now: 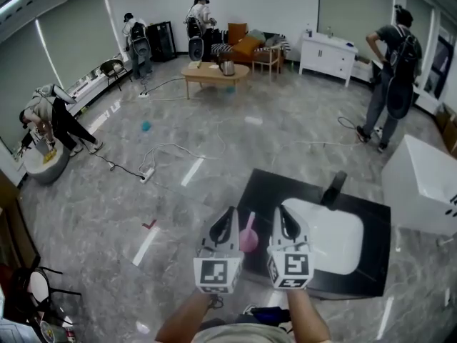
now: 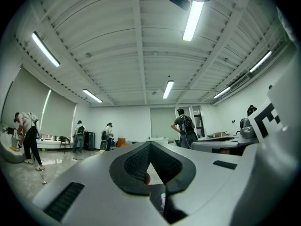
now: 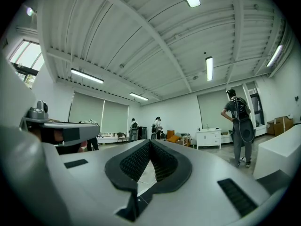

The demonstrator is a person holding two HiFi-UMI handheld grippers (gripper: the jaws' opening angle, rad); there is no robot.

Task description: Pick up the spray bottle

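Observation:
A pink spray bottle (image 1: 248,237) stands at the near left edge of a black counter (image 1: 371,224); it shows between my two grippers and partly behind them. In the head view my left gripper (image 1: 232,211) is just left of the bottle and my right gripper (image 1: 280,213) just right of it, above a white basin (image 1: 335,238). Both are held level and side by side. In the left gripper view the left gripper (image 2: 150,144) has its jaws together with nothing between them. The right gripper (image 3: 149,142) is likewise shut and empty in its own view.
A black faucet (image 1: 333,189) rises behind the basin. A white box (image 1: 421,184) stands to the right. Cables and a power strip (image 1: 147,174) lie on the floor. Several people work around the room, one near a white cabinet (image 1: 327,54). A wooden table (image 1: 214,72) stands at the back.

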